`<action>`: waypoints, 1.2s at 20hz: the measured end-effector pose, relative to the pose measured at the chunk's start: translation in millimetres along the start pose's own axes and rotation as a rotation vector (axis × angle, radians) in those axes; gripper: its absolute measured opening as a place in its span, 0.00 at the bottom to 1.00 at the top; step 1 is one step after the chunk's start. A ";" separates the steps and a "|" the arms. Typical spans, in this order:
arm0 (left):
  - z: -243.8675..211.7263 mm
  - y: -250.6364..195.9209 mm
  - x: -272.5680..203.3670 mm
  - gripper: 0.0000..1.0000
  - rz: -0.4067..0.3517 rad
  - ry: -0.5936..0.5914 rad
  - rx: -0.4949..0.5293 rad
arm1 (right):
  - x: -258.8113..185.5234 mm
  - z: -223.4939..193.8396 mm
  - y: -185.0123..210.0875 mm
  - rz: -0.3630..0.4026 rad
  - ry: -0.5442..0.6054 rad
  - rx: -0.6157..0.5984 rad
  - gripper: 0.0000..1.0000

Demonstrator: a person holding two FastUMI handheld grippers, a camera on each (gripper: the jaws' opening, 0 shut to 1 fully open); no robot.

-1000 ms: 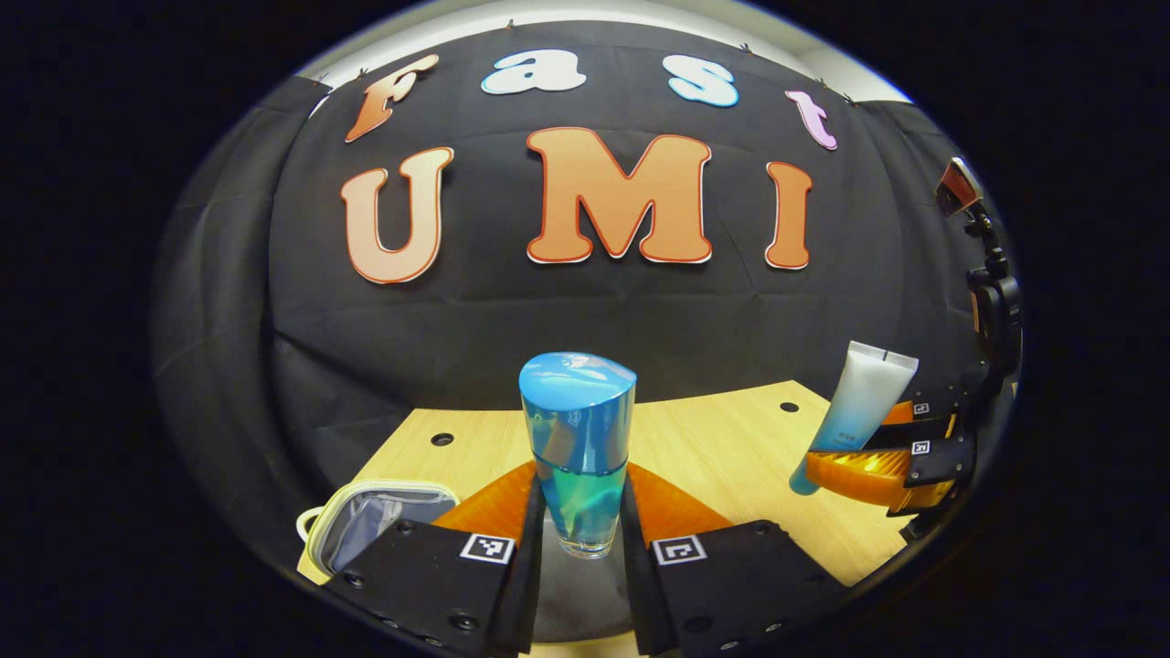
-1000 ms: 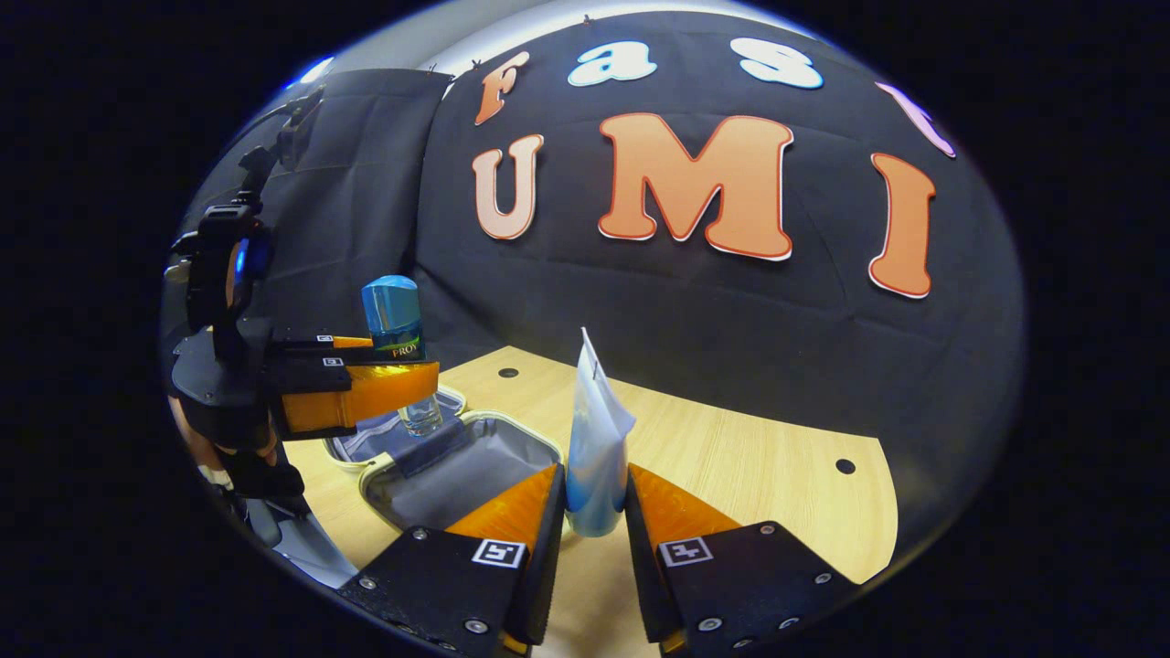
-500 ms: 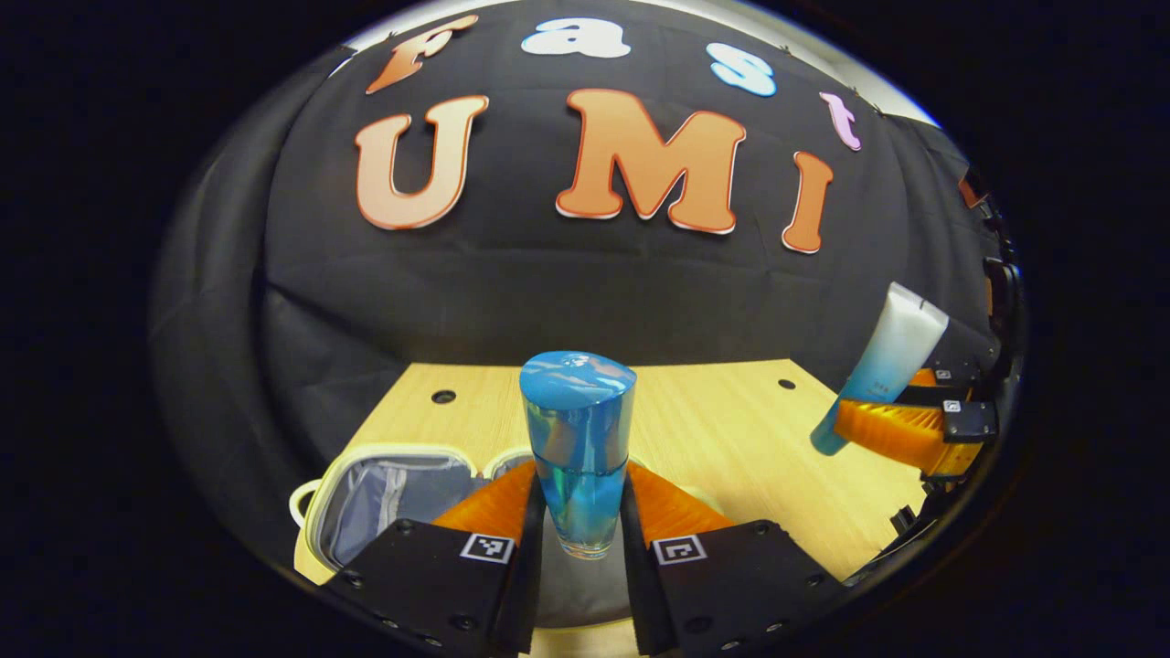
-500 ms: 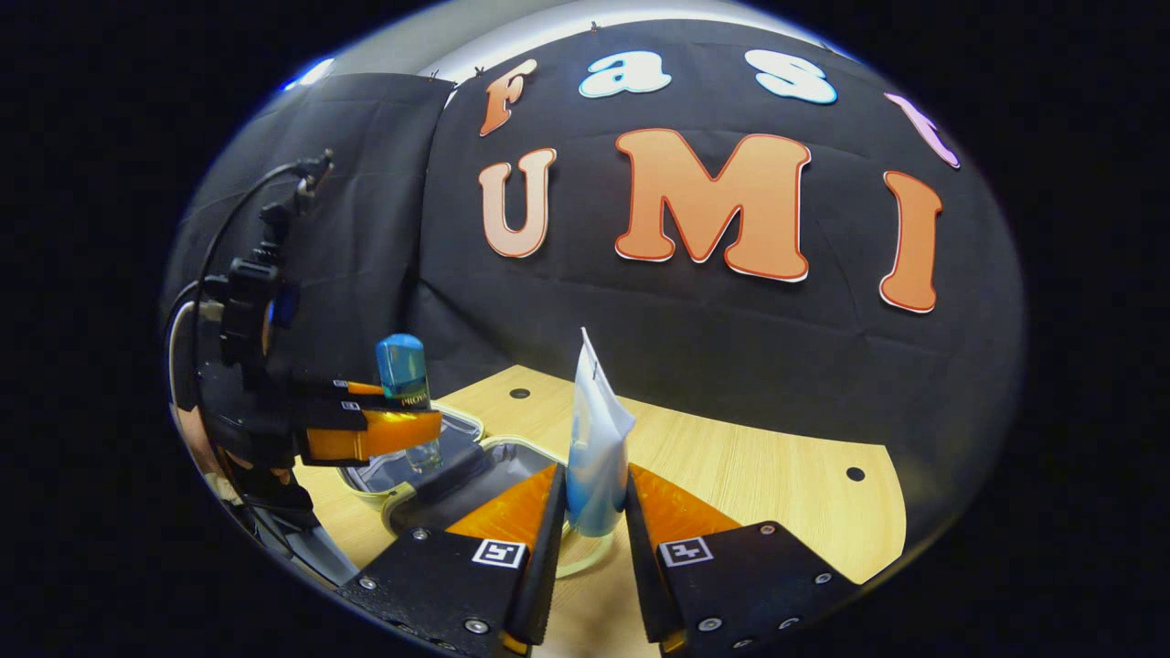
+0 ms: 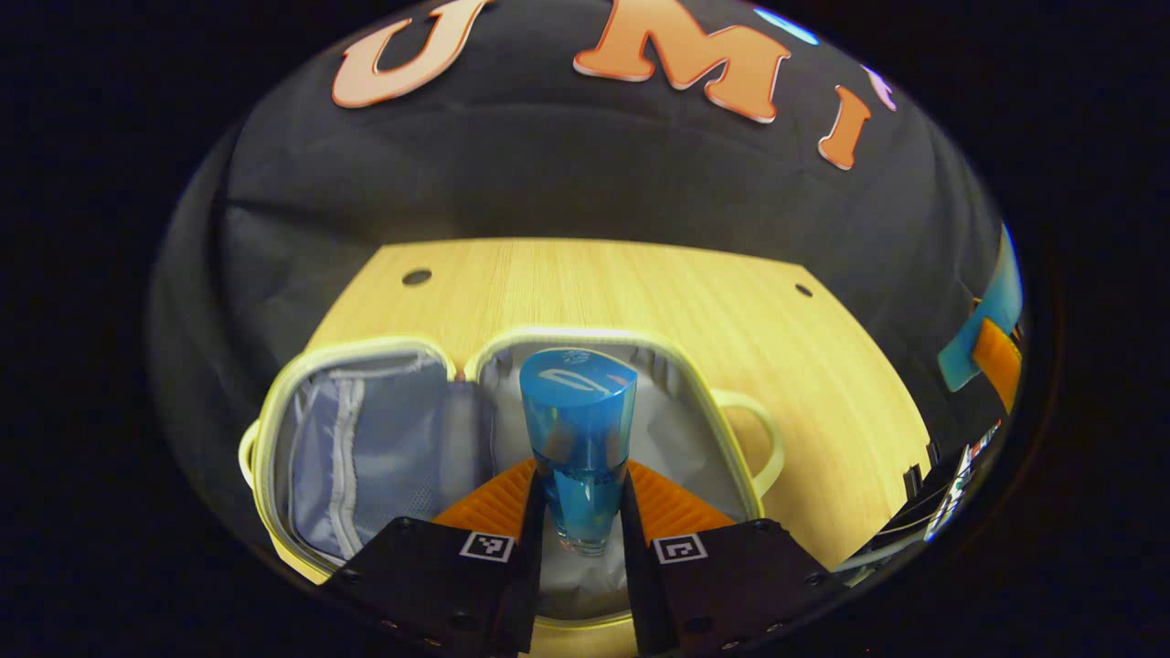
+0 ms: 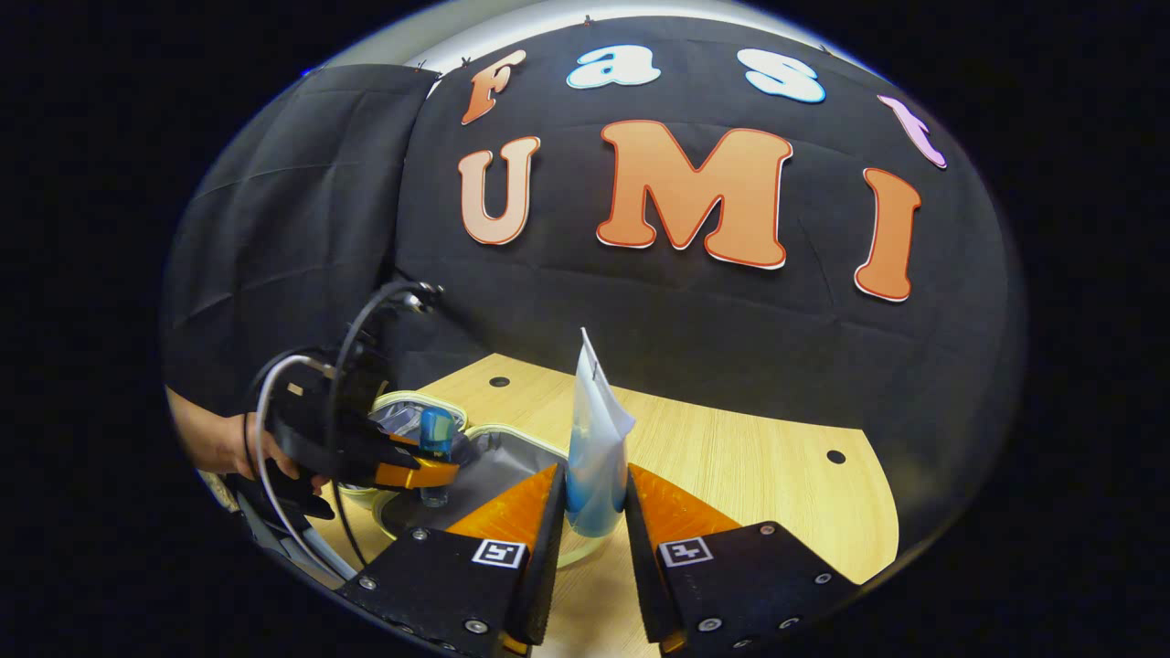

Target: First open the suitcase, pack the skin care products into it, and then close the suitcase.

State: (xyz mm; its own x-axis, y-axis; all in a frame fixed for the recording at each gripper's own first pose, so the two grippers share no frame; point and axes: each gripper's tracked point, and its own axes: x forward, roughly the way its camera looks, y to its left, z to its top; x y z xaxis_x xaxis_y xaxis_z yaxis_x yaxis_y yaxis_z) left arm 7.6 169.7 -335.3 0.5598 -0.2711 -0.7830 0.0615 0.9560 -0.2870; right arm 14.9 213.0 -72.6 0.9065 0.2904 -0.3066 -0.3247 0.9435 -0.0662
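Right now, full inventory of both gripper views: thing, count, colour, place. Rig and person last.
suitcase: 1, pale yellow rim, grey lining, lying open on the table, both halves showing
bottle: 1, blue cap, clear blue body, upright between the left gripper's fingers, over the suitcase's right half
tube: 1, white fading to blue, upright between the right gripper's fingers, by the suitcase's edge
table: 1, light wood with small dark holes
left gripper: 1, shut on the bottle, low over the open suitcase
right gripper: 1, shut on the tube, above the table
hand: 1, at the left edge of the right gripper view, holding the left gripper
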 end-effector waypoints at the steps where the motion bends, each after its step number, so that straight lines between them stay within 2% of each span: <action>1: -9.0 3.5 8.2 0.41 -0.005 0.057 -0.008 | 0.0 -1.2 1.8 -0.008 0.005 -0.001 0.39; 3: -23.2 6.3 22.4 0.41 -0.005 0.150 -0.028 | 1.3 -4.7 2.1 -0.027 0.015 -0.001 0.39; 6: -38.2 11.1 44.3 0.41 -0.020 0.229 -0.063 | 4.1 -12.2 2.2 -0.052 0.034 0.004 0.39; 12: -37.9 11.5 70.6 0.41 -0.011 0.267 -0.053 | 17.3 -22.4 6.0 -0.050 0.076 0.036 0.39; 18: -57.8 15.7 87.8 0.40 0.057 0.377 -0.110 | 32.9 -29.5 16.8 -0.011 0.105 0.034 0.39; 21: -57.8 14.2 88.7 0.41 0.068 0.401 -0.086 | 39.8 -35.9 22.2 0.013 0.125 0.036 0.39; 24: -57.9 13.8 86.2 0.48 0.064 0.389 -0.096 | 46.3 -41.9 26.0 0.032 0.139 0.038 0.39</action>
State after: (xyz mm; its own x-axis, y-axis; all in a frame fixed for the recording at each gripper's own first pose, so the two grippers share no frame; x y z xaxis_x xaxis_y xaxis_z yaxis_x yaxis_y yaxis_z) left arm 8.9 153.0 -438.6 0.2039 -0.2512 -0.9462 -0.0509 0.9625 -0.2664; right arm 37.0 244.3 -128.3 0.8486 0.2983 -0.4369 -0.3403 0.9401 -0.0190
